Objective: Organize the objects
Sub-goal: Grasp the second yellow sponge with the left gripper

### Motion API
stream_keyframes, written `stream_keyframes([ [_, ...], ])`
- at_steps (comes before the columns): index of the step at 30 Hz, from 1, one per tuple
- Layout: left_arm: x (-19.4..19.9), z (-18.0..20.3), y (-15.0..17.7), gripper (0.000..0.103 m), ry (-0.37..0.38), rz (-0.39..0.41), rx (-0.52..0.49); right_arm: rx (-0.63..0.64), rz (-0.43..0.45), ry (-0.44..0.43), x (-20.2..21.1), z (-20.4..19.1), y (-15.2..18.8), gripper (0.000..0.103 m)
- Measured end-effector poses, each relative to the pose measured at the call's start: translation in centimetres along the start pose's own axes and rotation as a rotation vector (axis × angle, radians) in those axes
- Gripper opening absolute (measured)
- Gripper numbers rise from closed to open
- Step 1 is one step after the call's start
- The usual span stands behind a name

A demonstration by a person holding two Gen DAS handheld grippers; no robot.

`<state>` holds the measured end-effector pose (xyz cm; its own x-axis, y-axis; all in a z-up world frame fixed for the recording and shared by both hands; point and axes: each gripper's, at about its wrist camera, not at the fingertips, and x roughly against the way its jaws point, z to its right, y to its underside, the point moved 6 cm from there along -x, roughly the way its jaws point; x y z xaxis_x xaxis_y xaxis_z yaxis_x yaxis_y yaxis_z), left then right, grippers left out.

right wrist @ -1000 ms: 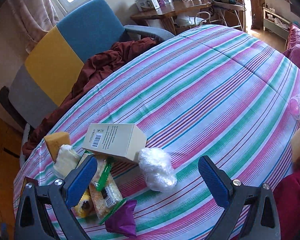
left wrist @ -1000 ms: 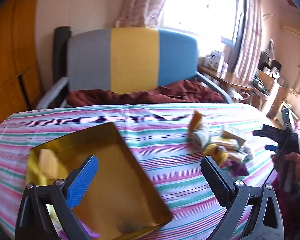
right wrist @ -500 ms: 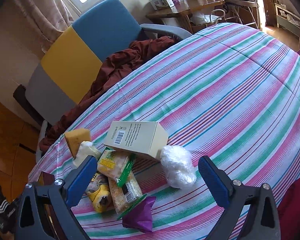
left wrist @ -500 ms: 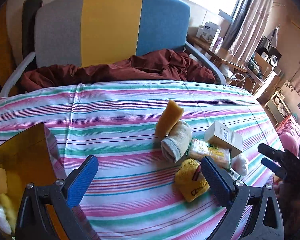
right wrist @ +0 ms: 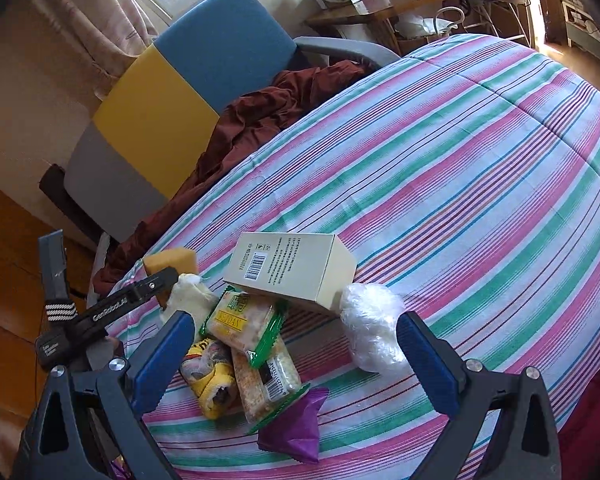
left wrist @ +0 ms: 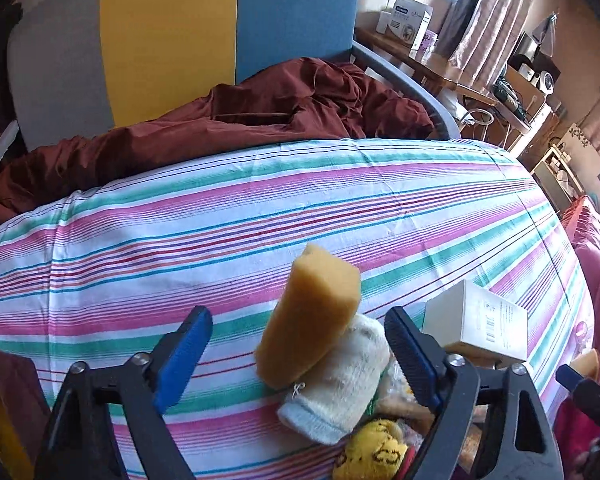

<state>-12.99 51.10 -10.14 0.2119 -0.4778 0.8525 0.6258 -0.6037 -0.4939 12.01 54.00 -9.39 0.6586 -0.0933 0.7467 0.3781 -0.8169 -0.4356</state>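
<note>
Yellow sponge (left wrist: 310,316) sits unpicked between the wide-open, empty left gripper (left wrist: 296,344); right gripper (right wrist: 294,356), equally spread and empty, faces the unsorted pile at 12 o'clock

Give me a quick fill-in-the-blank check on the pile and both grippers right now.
1. The orange sponge leans on the rolled white ____.
2. The left gripper is ____, jaws either side of the sponge.
3. The cream box shows a printed ____ on top.
4. The right gripper holds ____.

Missing: sock; open; barcode; nothing
</note>
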Motion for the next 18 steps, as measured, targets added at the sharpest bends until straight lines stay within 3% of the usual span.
stream_keyframes([
  [2,-0.9,-0.5,-0.2,0.070,0.017,-0.016,0.035,0.005,-0.005,0.006,-0.2,0.0,0.1,0.103],
  [4,-1.3,-1.4,0.0,0.049,0.052,-0.022,0.090,0.009,-0.011,0.012,-0.4,0.0,0.1,0.103],
  [5,-1.2,-1.7,0.2,0.047,0.065,-0.014,0.111,0.012,-0.014,0.017,-0.4,0.0,0.1,0.103],
  [8,0.2,-2.4,1.0,0.042,0.073,0.027,0.139,0.015,-0.018,0.029,-0.6,0.2,0.1,0.103],
  [18,8.5,-0.2,6.8,0.036,0.057,0.160,0.013,0.010,-0.010,0.053,-0.4,0.4,0.1,0.103],
])
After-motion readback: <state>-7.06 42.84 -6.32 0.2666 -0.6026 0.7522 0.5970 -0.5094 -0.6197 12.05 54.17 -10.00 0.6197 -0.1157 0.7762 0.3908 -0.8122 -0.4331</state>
